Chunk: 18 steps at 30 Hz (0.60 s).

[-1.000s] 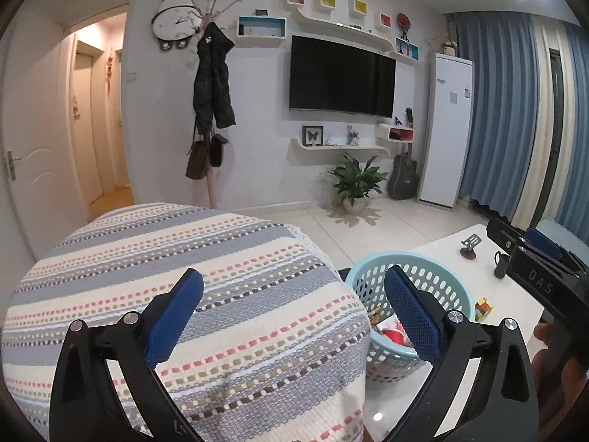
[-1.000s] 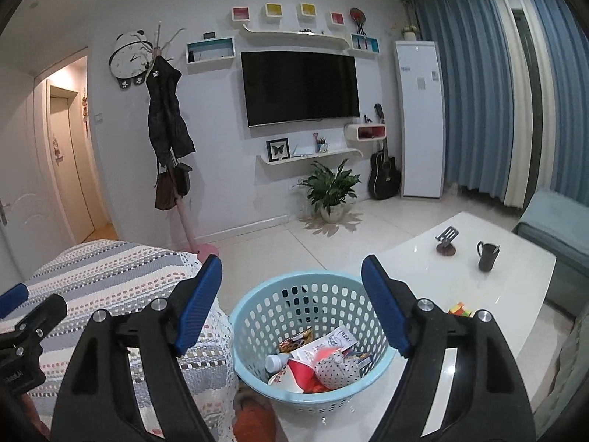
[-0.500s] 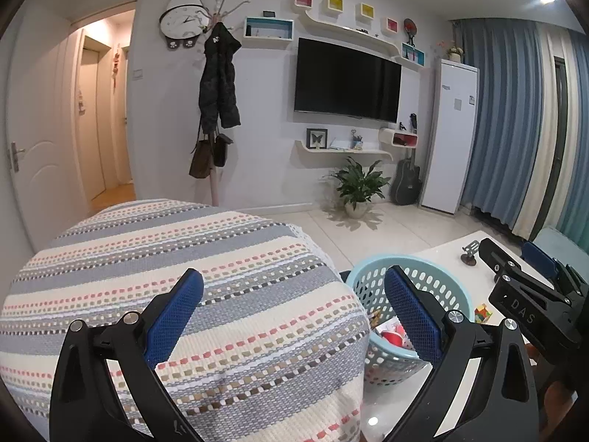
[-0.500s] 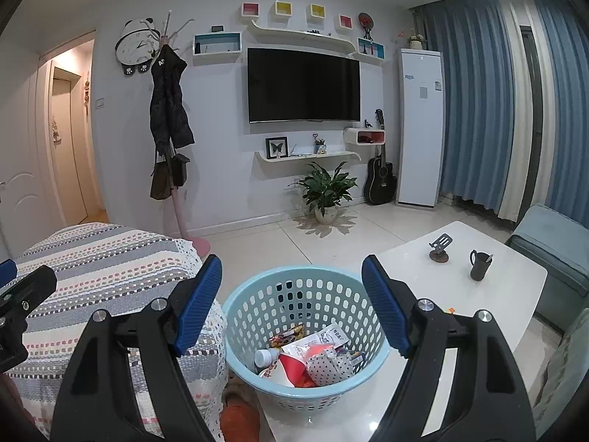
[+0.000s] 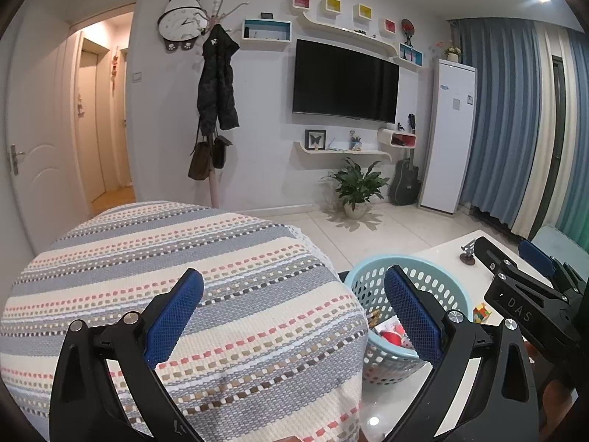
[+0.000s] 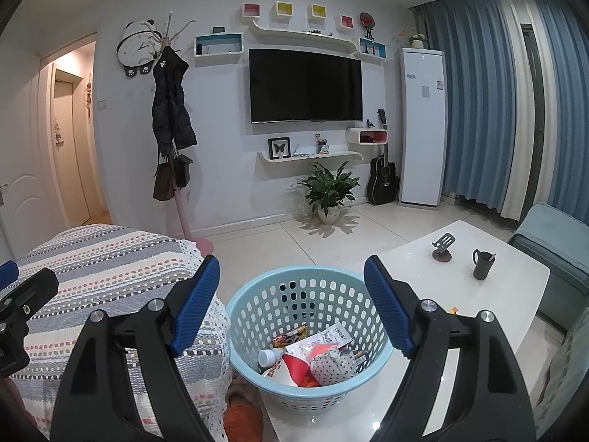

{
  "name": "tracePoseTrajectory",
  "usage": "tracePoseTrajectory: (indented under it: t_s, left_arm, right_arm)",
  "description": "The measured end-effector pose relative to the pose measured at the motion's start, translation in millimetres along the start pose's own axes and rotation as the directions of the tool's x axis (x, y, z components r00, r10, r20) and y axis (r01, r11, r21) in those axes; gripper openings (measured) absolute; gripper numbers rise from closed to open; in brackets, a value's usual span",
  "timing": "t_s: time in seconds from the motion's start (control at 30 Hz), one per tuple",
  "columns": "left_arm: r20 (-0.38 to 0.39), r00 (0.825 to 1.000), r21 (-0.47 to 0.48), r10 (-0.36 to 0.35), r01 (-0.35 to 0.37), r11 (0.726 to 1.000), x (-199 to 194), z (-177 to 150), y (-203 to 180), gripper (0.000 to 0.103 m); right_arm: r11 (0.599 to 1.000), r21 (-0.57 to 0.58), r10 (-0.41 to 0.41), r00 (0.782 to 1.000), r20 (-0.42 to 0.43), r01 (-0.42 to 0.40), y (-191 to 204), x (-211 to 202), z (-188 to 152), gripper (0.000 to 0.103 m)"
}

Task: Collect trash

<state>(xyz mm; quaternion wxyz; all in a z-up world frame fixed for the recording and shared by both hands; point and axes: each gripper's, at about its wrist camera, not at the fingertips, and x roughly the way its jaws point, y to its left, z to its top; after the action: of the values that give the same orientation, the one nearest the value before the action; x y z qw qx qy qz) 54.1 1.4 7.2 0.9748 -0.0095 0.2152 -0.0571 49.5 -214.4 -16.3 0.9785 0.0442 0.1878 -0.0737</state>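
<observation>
A light blue perforated basket [image 6: 257,316] stands on the near corner of the white table [image 6: 478,294]. It holds trash [image 6: 316,357]: wrappers, a crumpled dotted paper, a small bottle. My right gripper [image 6: 292,291] is open and empty, held above and just behind the basket. My left gripper [image 5: 294,304] is open and empty over the striped blanket [image 5: 165,258]; the basket [image 5: 452,294] shows at its right, with the right gripper's body [image 5: 522,294] beyond it.
The table also carries a dark mug [image 6: 483,264], a phone stand [image 6: 443,246] and a small colourful cube [image 5: 482,311]. The striped blanket [image 6: 103,261] covers a rounded seat at left. A grey-blue sofa [image 6: 563,243] is at right. A potted plant [image 6: 328,191] stands on the tiled floor.
Both grippers have risen and drawn back slightly; the basket sits lower in the right wrist view. Both stay open and empty.
</observation>
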Motion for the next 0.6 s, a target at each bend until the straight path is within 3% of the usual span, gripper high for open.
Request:
tracePoseTrajectory:
  t_s: [0.6]
  left_arm:
    - [-0.016, 1.0, -0.006, -0.003, 0.003, 1.0, 1.7, 0.1, 3.8, 0.095]
  right_arm:
    - [1.0, 0.0, -0.002, 1.0, -0.009, 0.002, 0.1, 1.8, -3.2, 0.08]
